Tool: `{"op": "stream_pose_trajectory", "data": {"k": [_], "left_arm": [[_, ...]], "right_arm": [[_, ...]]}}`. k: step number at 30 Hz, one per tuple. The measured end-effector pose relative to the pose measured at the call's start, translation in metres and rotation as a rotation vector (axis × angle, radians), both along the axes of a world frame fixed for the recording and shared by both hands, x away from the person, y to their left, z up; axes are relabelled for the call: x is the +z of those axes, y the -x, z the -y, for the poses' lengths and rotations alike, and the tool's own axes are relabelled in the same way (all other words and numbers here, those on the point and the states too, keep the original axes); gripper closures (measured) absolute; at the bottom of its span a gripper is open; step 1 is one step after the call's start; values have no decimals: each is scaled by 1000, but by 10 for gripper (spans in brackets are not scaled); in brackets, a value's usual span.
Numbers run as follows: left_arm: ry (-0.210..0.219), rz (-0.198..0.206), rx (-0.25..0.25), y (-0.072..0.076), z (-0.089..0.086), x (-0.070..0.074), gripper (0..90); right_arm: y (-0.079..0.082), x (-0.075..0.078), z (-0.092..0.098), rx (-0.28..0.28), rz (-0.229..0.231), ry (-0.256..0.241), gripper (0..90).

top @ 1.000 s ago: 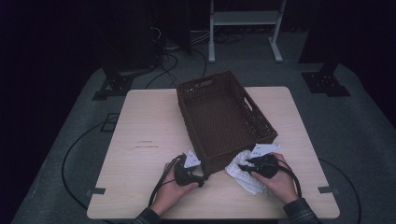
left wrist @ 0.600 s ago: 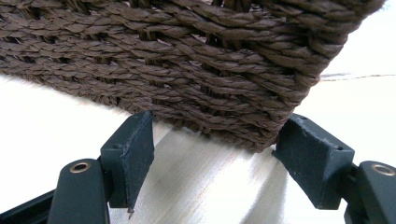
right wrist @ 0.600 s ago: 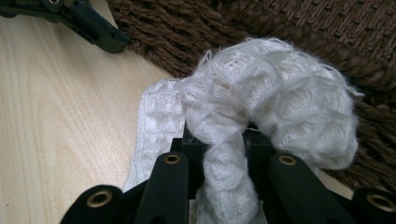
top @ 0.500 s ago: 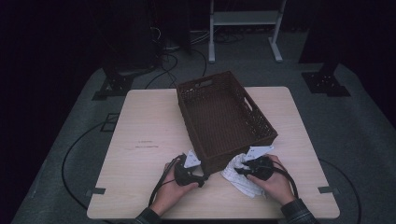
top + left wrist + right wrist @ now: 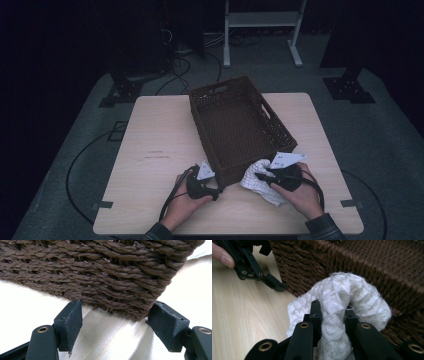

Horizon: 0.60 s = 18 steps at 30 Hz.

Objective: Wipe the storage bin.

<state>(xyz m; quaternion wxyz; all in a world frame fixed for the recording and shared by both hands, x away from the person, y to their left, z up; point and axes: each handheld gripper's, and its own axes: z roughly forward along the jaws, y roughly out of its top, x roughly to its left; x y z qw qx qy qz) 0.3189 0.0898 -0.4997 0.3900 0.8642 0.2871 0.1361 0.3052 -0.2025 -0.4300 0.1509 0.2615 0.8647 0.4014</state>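
Looks about halfway through getting the cloth (image 5: 342, 300) into the basket (image 5: 240, 125): already pinched and bunched up, not yet over the rim. Right claw (image 5: 332, 312) clamped on a fold of the cloth, jaws squeezed close with white fabric bulging up between and around them. Cloth sitting at the near right corner of the basket, pressed against the outside of the woven wall, lower end draped down on the bench (image 5: 150, 130) just in front of the right hand (image 5: 300, 192). Left claw (image 5: 115, 317) wide apart, holding nothing, jaws straddling the near left corner of the basket low down at bench level, tips touching or just shy of the weave, hard to say which. Probably there to steady the basket while the other side does the lifting. Basket itself seems empty inside from the high view. Still left, by the look of it: raise the cloth clear of the wall, carry it over, let go inside. Snagging on the rough weave seems the main risk.
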Motion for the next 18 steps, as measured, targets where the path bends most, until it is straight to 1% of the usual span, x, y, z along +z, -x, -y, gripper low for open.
{"op": "stream_pose_trajectory", "data": {"k": [5,14,16,18], "left_arm": [[-1,0,-2,0,0,0,283],[-8,0,-7,0,-1,1,289],[-7,0,-6,0,-1,0,290],[-7,0,-6,0,-1,1,291]], "right_arm": [[2,5,0,4,18,6,754],[7,20,2,4,54,-30,755],[8,25,2,8,72,-38,754],[9,25,2,6,71,-41,754]]}}
